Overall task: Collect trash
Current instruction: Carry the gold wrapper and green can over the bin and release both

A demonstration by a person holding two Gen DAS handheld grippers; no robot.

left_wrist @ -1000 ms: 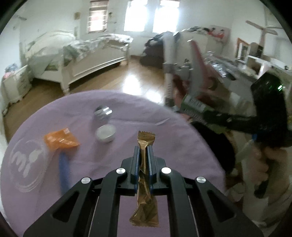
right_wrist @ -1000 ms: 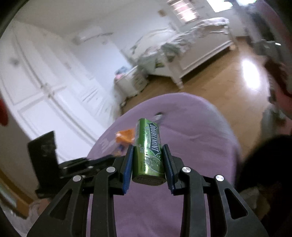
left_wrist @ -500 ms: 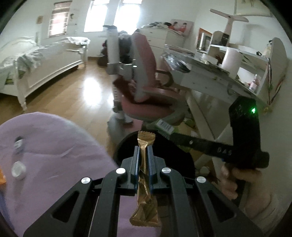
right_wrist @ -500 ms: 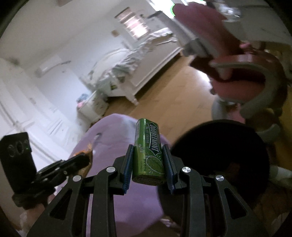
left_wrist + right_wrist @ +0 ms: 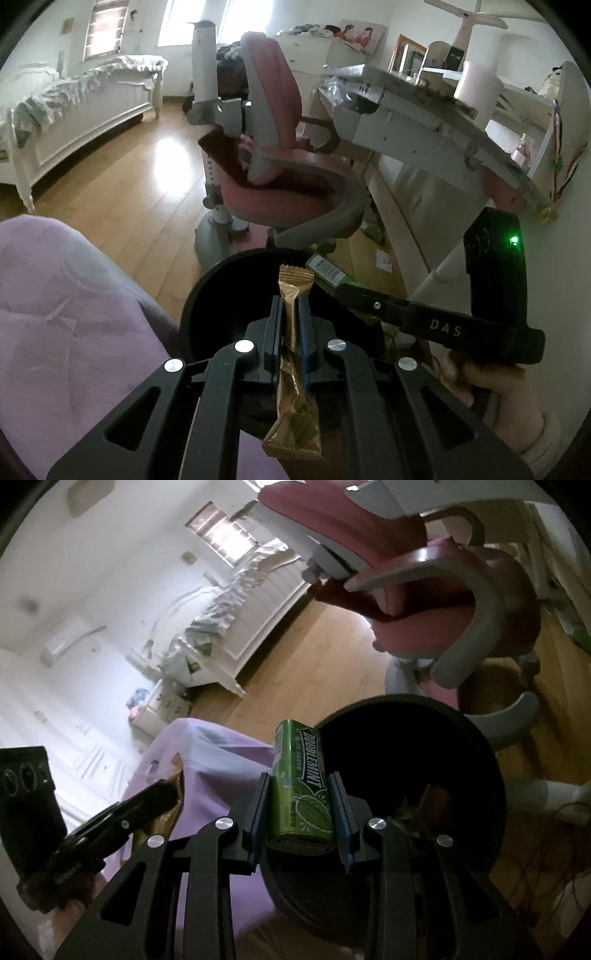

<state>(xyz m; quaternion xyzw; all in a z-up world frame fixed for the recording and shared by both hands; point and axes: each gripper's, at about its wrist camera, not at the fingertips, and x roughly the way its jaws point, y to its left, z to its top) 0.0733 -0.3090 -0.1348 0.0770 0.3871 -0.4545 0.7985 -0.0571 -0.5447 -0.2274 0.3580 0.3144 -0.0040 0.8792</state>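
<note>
My left gripper (image 5: 291, 306) is shut on a gold snack wrapper (image 5: 293, 373) and hangs over the near rim of a black round bin (image 5: 214, 288). My right gripper (image 5: 300, 782) is shut on a green Doublemint gum container (image 5: 300, 786), held above the same black bin (image 5: 476, 746), which has some brown trash at its bottom. In the left wrist view the right gripper (image 5: 332, 280) reaches in from the right with the green container (image 5: 325, 267) over the bin. The right wrist view shows the left gripper (image 5: 166, 794) at the lower left with the gold wrapper (image 5: 177, 775).
A purple-clothed table (image 5: 55, 314) borders the bin on the left. A pink swivel chair (image 5: 280, 166) stands just behind the bin, and a white desk (image 5: 424, 122) stands to the right. A white bed (image 5: 74, 110) is at the far left on the wooden floor.
Both grippers swung away from the purple table toward the black bin, each keeping its item. The bin and the chair now fill the views, and both grippers have sunk closer to the bin.
</note>
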